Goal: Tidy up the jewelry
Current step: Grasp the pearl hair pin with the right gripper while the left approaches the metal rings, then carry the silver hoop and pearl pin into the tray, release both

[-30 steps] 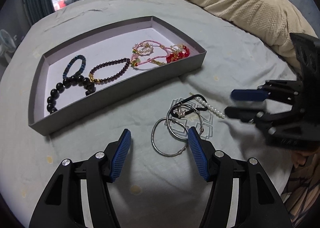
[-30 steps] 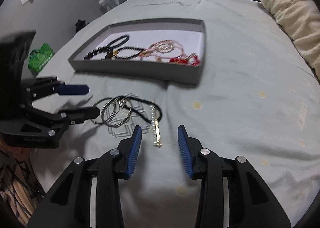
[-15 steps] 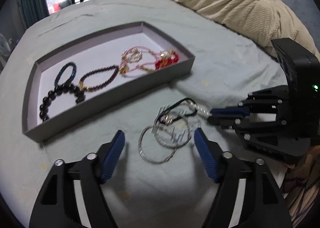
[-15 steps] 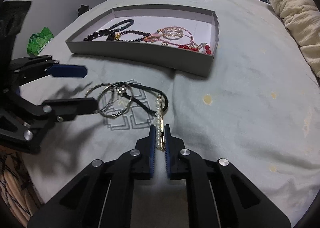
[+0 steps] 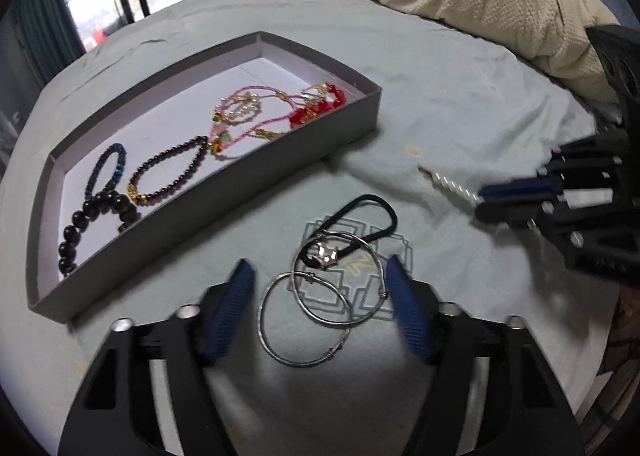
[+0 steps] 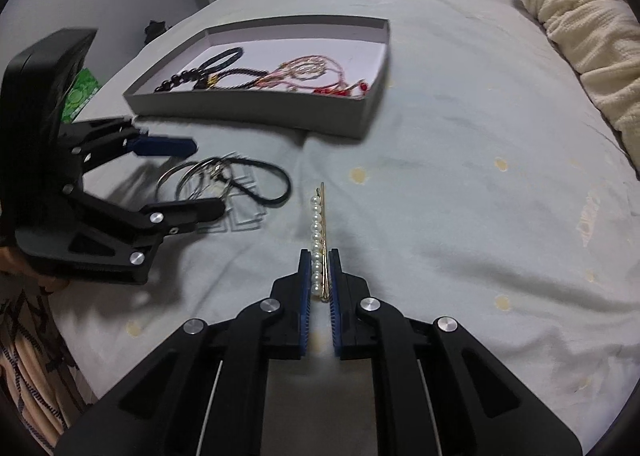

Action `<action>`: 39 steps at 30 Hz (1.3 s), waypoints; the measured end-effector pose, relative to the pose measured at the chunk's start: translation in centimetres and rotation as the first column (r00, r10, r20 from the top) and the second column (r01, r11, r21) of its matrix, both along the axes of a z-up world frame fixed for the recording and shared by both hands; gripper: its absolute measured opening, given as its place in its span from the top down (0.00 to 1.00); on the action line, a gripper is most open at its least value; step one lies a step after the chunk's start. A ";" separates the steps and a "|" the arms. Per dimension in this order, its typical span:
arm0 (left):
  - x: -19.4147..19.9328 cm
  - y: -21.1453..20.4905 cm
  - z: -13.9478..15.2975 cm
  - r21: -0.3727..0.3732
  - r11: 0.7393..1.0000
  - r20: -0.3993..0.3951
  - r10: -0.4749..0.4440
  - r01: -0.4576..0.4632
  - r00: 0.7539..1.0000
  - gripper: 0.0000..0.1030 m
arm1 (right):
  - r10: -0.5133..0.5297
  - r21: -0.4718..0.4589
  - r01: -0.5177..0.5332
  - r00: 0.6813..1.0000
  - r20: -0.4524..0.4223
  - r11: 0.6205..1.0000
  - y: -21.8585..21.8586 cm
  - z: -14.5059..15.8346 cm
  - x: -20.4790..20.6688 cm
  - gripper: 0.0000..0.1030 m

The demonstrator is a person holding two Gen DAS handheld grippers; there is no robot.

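Tray (image 5: 344, 132) at 10 o'clock from our left gripper (image 5: 320, 288), holding beaded bracelets (image 5: 168, 172). We note left jaws apart, just been closing, pads not pressing anything; two silver bangles (image 5: 320, 308) and black cord (image 5: 372, 212) lie on bedsheet (image 5: 460, 104) between blue pads. At 3 o'clock, our right gripper (image 6: 319, 276) clenched on pearl hairpin (image 6: 318, 228), pin pointing toward 12 o'clock in right wrist view. Cream blanket (image 6: 580, 28) at 2 o'clock.
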State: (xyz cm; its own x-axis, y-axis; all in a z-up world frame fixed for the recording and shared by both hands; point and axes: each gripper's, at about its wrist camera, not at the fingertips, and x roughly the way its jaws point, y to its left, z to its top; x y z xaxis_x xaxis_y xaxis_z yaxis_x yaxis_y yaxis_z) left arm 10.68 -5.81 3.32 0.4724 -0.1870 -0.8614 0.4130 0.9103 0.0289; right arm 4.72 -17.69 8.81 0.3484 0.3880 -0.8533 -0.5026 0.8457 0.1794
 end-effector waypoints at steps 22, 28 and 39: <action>0.2 3.8 5.1 -0.131 0.988 0.069 0.093 -0.084 0.993 0.54 | -0.083 0.100 0.076 0.994 0.068 0.992 -0.4 3.6 3.0 0.92; 1.9 5.2 6.0 -0.129 0.986 0.067 0.112 -0.103 0.991 0.54 | -0.072 0.107 0.063 0.994 0.077 0.992 1.0 4.4 4.2 0.92; 8.5 7.8 6.9 -0.107 0.982 0.074 0.167 -0.159 0.983 0.54 | -0.049 0.084 0.042 0.995 0.085 0.996 4.3 5.4 10.0 0.92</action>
